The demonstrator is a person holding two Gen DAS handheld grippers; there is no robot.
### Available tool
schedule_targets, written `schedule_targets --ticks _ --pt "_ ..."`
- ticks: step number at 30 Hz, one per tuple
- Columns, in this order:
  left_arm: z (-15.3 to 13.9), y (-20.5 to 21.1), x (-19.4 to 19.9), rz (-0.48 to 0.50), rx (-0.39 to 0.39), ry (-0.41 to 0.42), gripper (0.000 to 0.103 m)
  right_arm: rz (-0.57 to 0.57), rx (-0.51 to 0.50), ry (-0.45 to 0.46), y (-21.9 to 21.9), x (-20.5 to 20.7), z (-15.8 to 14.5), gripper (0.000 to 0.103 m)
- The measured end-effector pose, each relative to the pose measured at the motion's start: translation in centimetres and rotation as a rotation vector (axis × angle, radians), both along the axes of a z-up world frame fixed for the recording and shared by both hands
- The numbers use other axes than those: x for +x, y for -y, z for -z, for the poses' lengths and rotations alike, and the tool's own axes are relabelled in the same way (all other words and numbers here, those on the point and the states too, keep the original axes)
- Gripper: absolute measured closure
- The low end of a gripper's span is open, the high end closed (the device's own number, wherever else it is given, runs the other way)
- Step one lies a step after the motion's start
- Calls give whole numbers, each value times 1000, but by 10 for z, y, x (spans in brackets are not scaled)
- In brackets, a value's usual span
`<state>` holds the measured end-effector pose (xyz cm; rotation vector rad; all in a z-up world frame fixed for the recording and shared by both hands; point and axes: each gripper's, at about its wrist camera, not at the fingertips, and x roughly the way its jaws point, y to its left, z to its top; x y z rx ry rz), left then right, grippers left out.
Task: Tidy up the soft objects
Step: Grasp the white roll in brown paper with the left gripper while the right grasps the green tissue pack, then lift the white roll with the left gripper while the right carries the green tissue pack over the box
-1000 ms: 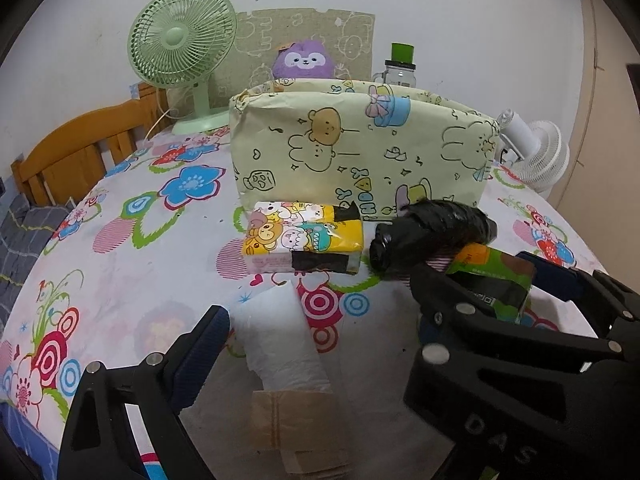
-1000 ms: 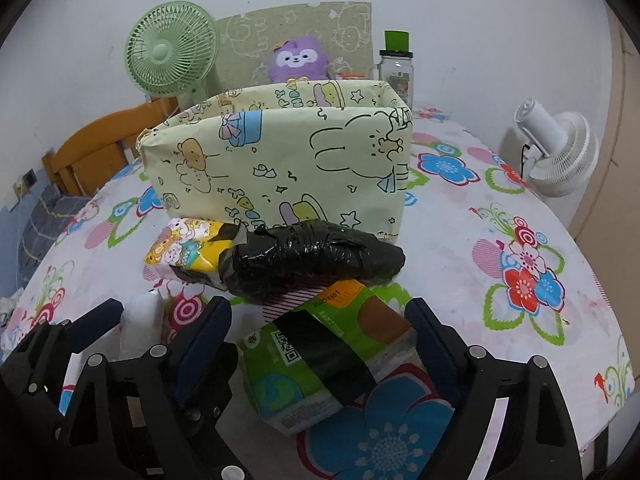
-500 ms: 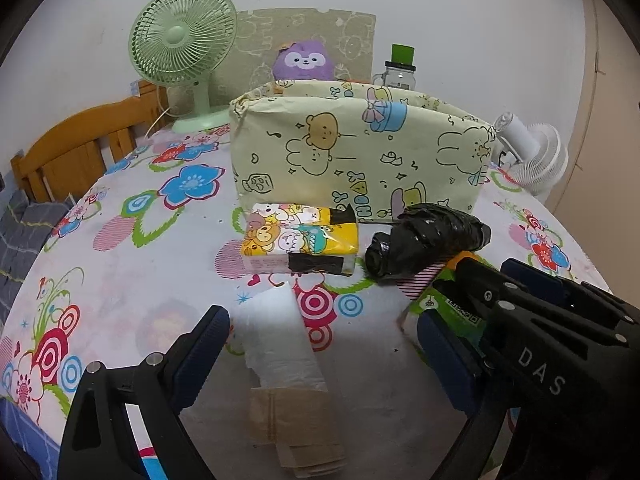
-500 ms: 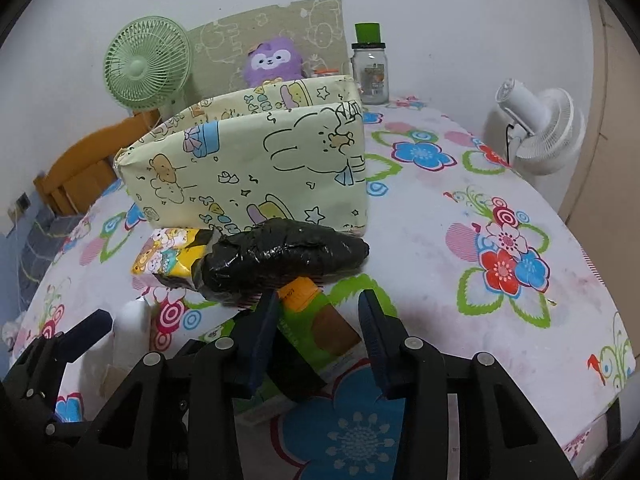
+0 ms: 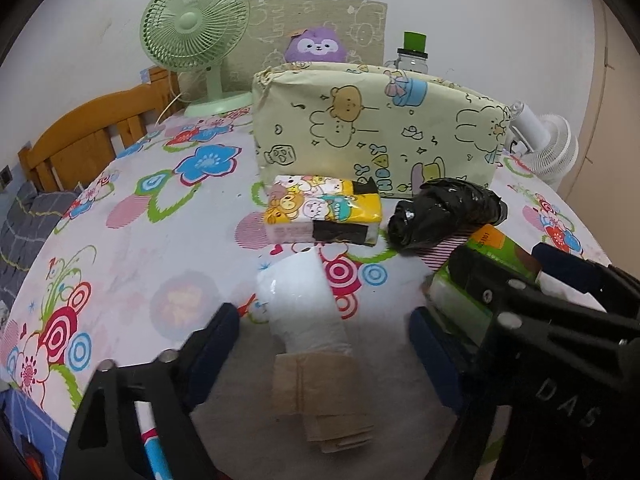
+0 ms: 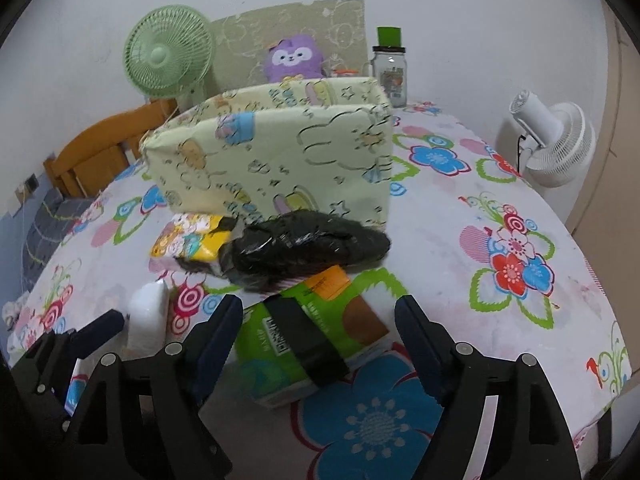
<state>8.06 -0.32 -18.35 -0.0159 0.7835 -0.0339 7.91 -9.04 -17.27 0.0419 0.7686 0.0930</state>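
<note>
- Floral-clothed counter point(image 6: 520, 184): green tissue pack point(image 6: 320, 344) lies between the right gripper point(image 6: 320, 332) fingers, long axis slanting away-left.
- Jaws just reopened; pads clear.
- Left gripper point(image 5: 324, 344) closing, straddles white roll point(image 5: 304, 304), untouched.

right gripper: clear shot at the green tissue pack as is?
Probably yes. The right gripper is open, jaws just reopened, straddling the green tissue pack without pressing it. Only the black wrapped bundle overlaps the pack's far end, clear of the jaws.
</note>
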Motion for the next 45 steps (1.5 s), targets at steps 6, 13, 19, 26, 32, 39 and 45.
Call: schedule_targets --ticks 6,13,19,26,32,39,45 --pt "-3 -10 3 -24 -16 2 70 4 -23 -3 -8 2 2 20" --pt "-3 -7 3 -15 15 18 80 6 4 -32 -9 8 9 13" --pt "-2 -3 2 -25 37 26 82 5 31 -36 -9 12 16 12" --pt "-2 1 2 -15 39 27 82 11 23 -22 -12 9 14 26" --pt "-4 9 0 14 19 26 83 19 14 -13 -9 4 10 35" --pt "-12 18 -5 34 7 47 84 31 31 5 0 -5 2 42" --pt "-26 23 -11 41 1 79 84 38 38 44 4 -14 -13 42"
